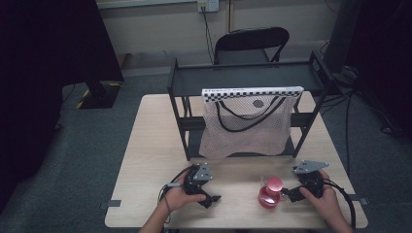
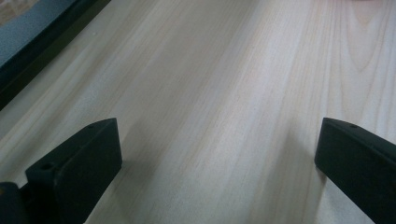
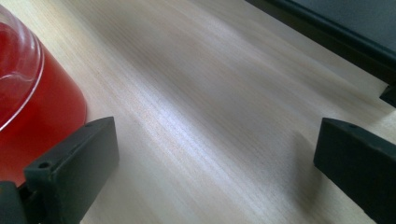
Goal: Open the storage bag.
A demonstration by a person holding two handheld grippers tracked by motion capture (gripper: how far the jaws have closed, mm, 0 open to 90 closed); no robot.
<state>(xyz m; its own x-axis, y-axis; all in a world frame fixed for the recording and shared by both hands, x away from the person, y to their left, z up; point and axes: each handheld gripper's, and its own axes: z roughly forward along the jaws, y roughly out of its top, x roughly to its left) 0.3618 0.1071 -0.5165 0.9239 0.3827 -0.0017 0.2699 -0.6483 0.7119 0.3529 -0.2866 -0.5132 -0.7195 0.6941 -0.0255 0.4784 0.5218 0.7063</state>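
Near the front edge of the counter [image 1: 150,145], toward its right side, stood a small see-through bottle [image 1: 270,193] with red liquid and a pink cap. It stood upright on the pale wood.

Just to the right of the bottle was the right hand-held gripper [image 1: 287,192], held in the person's right hand [image 1: 324,200]. Its jaws pointed left at the bottle and were spread wide apart, holding nothing. In the right gripper view, the red bottle [image 3: 32,98] sat right beside the left jaw, outside the gap, and I could not tell if it touched. Bare wood lay between the two jaws.

Well apart from the bottle, on the left side of the counter, was the left hand-held gripper [image 1: 210,199], held in the person's left hand [image 1: 180,198]. Its jaws were spread wide too and held nothing. The left gripper view showed bare wood [image 2: 224,93] between them.

Behind all this, at the back of the counter, stood a black metal rack [image 1: 180,116]. A white mesh bag [image 1: 245,128] with black handles hung from its front, under a strip with black and white squares [image 1: 252,92]. A black chair [image 1: 251,42] stood past the counter on the grey floor [image 1: 82,145].
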